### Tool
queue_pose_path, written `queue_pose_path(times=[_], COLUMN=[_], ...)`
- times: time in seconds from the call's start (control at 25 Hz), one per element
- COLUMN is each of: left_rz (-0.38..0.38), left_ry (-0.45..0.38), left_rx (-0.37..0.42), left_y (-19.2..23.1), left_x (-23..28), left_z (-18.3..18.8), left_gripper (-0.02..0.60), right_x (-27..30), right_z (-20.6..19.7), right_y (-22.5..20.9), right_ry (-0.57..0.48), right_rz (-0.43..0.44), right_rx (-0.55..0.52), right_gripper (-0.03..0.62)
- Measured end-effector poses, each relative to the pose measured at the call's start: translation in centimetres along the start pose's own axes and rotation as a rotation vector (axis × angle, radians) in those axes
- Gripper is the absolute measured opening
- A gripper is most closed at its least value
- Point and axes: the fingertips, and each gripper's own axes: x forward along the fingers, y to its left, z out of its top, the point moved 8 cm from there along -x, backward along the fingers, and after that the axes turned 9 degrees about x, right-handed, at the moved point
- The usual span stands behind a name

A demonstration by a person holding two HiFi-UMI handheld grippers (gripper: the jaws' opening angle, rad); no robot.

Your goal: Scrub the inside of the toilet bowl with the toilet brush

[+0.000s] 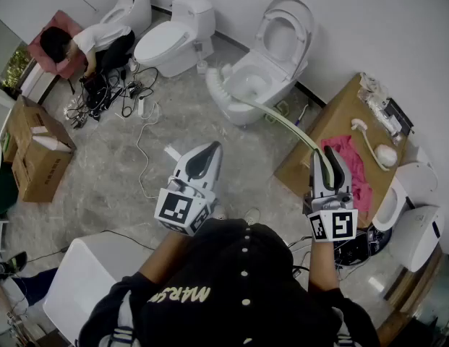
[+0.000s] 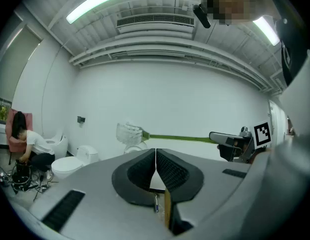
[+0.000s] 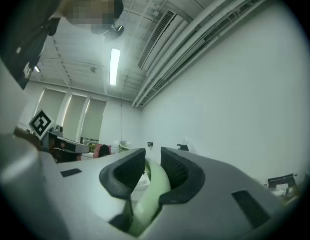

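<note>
The white toilet (image 1: 247,87) stands open near the far wall, its lid raised. My right gripper (image 1: 327,152) is shut on the pale green handle (image 1: 282,119) of the toilet brush. The handle runs up-left to the white bristle head (image 1: 215,80), which is by the bowl's left rim. In the right gripper view the handle (image 3: 151,186) sits clamped between the jaws (image 3: 152,156). My left gripper (image 1: 212,149) is shut and holds nothing, to the left of the brush. In the left gripper view the brush head (image 2: 129,132) hangs in the air above the toilet, beyond the shut gripper (image 2: 155,155).
Two more toilets (image 1: 172,40) (image 1: 131,7) line the far wall. A person (image 1: 87,43) crouches at the left by tangled cables (image 1: 126,96). Cardboard boxes (image 1: 36,154) sit at the left. A brown sheet (image 1: 340,114) with a pink cloth (image 1: 348,163) lies right, and a white box (image 1: 79,280) stands near.
</note>
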Motion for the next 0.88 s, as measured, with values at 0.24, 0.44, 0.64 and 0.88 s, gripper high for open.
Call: queue_pose_path(times=[0.24,0.44,0.64,0.88], left_rz=[0.001,0.003,0.012,0.059], left_ry=[0.001,0.005,0.015,0.02], left_rx=[0.001,0.003,0.01,0.006], left_y=[-0.5,-1.2,-2.4,-4.0], left_x=[0.3,0.8,1.1,2.3], left_z=[0.0,0.1,0.2,-0.1], left_gripper=[0.029,0.029,0.029,0.029], right_x=[-0.2,-0.5,-1.1,-1.3], right_z=[0.0,0.1,0.3,-0.1], right_y=[-0.6,-1.4,-2.7,-5.6], right_ry=[0.0,-0.003,-0.017,-0.005], right_rz=[0.0,-0.006,-0.007,0.0], right_rx=[0.001,0.018,0.046,0.045], right_gripper=[0.11,0.11,0.11,0.11])
